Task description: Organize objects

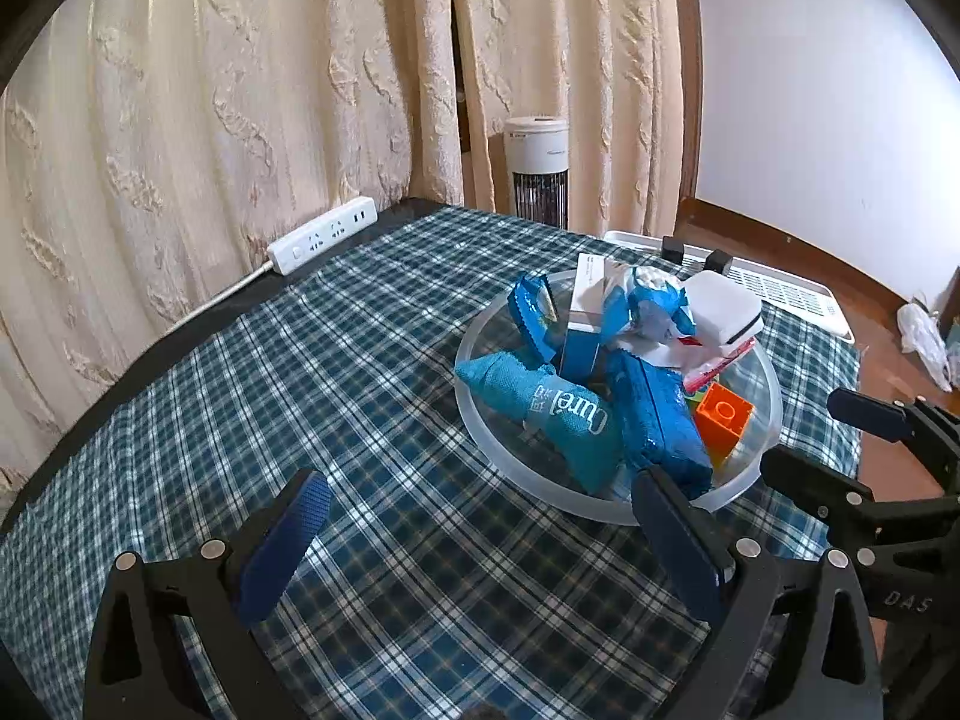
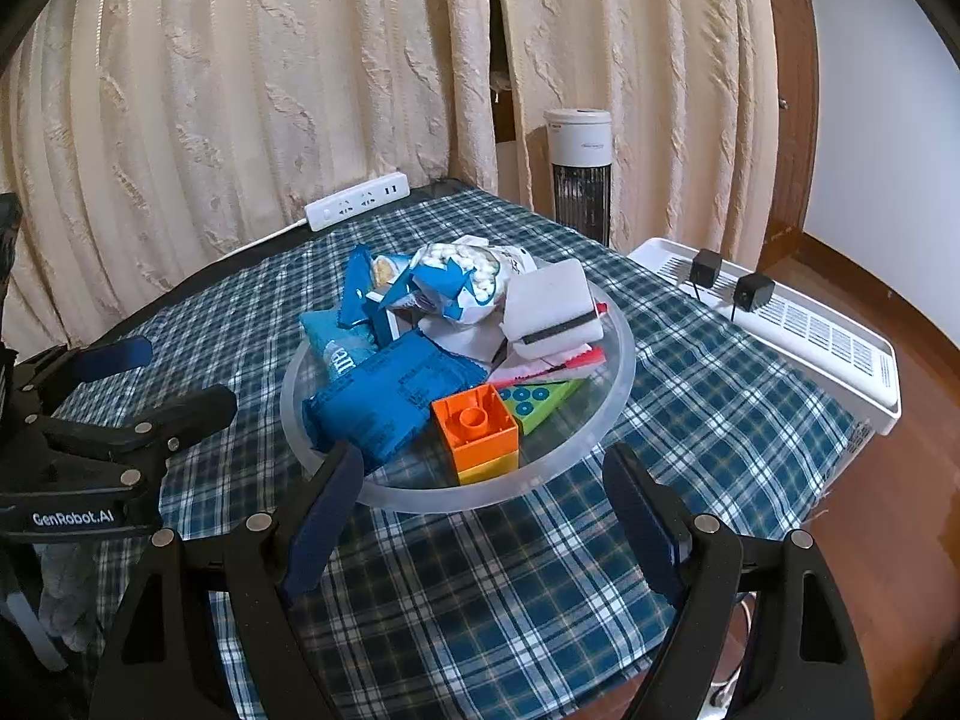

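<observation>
A clear round bowl [image 1: 480, 426] [image 2: 621, 360] stands on the checked tablecloth, heaped with objects. In it are a teal Curel pouch [image 1: 552, 414] [image 2: 336, 348], a blue packet [image 1: 657, 420] [image 2: 390, 396], an orange block [image 1: 723, 414] [image 2: 477, 429], a green triangle piece [image 2: 540, 399], a white box [image 1: 723, 306] [image 2: 552, 309] and a crumpled snack bag [image 1: 645, 300] [image 2: 462, 276]. My left gripper [image 1: 480, 498] is open and empty in front of the bowl's left side. My right gripper [image 2: 483, 468] is open and empty at the bowl's near rim. Each gripper shows in the other's view, the right one [image 1: 828, 438] and the left one [image 2: 174, 378].
A white power strip [image 1: 324, 234] [image 2: 357, 201] lies at the table's far edge by the curtains. A white heater [image 2: 780, 324] [image 1: 774, 288] with two black plugs stands right of the table. A tower fan [image 1: 536, 171] [image 2: 579, 174] stands behind. The wooden floor lies to the right.
</observation>
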Demonstrator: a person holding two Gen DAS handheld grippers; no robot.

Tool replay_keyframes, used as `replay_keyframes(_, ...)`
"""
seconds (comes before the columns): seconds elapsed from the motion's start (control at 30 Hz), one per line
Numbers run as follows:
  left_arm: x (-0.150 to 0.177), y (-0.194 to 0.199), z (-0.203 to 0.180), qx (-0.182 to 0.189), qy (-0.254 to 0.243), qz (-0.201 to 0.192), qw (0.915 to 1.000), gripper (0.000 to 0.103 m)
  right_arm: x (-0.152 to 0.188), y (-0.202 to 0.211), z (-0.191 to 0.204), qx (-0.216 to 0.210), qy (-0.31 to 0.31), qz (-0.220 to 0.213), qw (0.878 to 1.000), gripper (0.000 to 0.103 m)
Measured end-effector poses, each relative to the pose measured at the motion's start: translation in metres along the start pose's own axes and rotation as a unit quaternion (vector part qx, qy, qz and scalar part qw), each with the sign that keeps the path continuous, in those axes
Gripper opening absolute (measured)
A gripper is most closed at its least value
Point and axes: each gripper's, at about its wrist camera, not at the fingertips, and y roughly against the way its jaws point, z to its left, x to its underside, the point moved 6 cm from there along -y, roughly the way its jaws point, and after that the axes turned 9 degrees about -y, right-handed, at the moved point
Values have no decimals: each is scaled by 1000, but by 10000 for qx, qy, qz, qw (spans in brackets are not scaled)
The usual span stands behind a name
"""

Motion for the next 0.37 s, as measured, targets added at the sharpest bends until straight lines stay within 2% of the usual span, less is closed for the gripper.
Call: replay_keyframes(0.37, 2, -2, 4, -13, 42, 93, 9999, 103, 1, -1, 0, -39, -4, 8, 10000, 83)
